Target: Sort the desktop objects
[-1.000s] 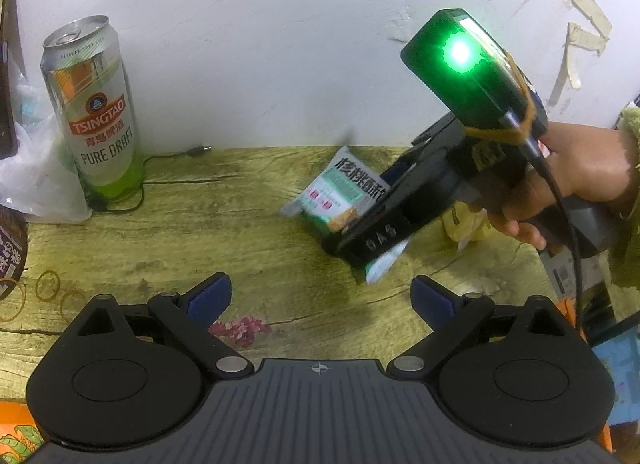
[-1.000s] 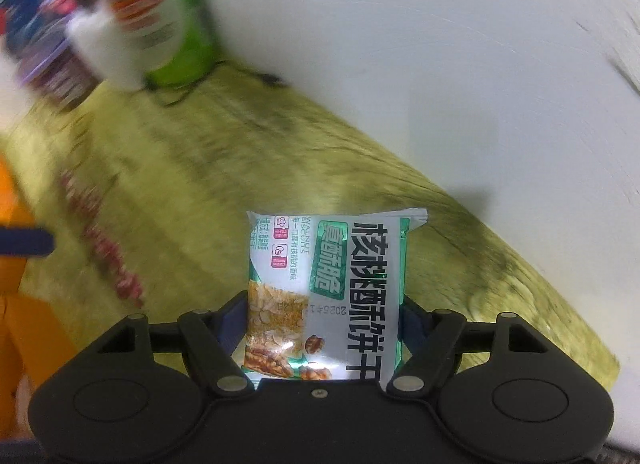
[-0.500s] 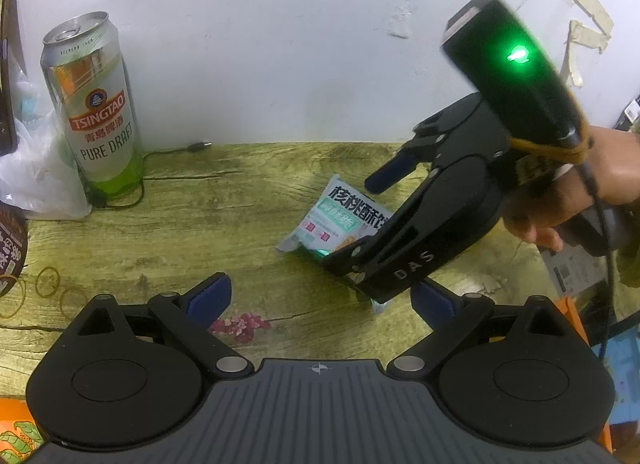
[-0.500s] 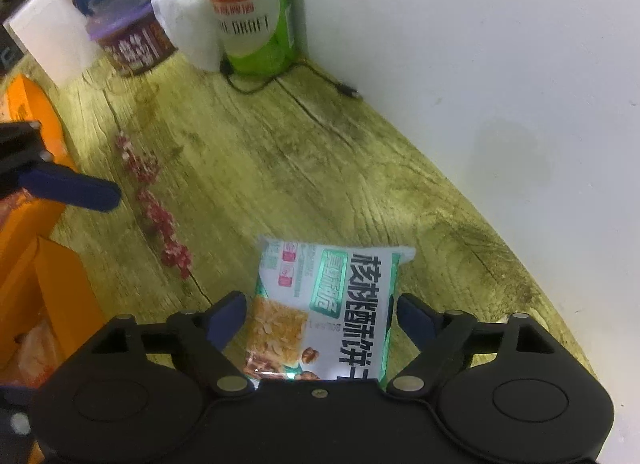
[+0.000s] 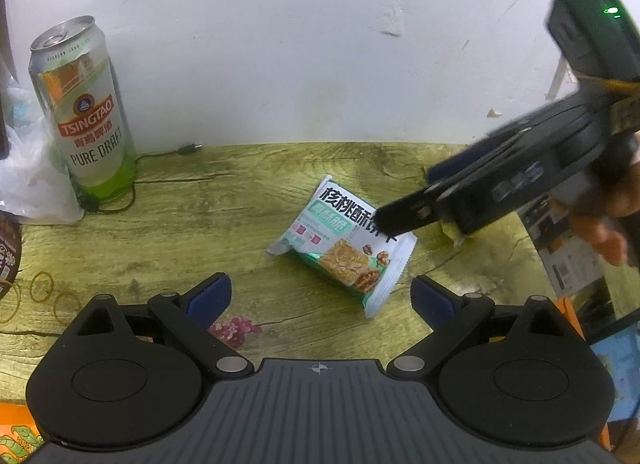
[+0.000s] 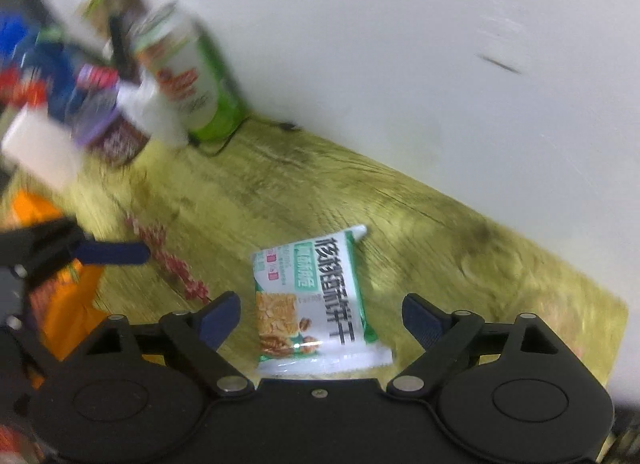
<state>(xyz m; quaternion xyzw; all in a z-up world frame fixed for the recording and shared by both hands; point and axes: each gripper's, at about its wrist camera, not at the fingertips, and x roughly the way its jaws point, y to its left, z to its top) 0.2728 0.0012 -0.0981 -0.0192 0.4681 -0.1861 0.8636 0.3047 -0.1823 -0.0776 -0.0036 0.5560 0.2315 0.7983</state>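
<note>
Against the white wall, our white-green foil biscuit packet [image 5: 344, 242] lies released; both tools, right [image 6: 320, 316] and left [image 5: 320, 296], gape empty.

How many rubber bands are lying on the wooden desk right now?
3. All thin tan rubber bands at the desk's left edge in the left wrist view: one, one beside it, one cut off by the frame. More may be hidden.

The right gripper [image 5: 404, 220] hides a corner of the snack packet [image 5: 344, 248]; the clutter [image 6: 80, 104] behind is blurred.
</note>
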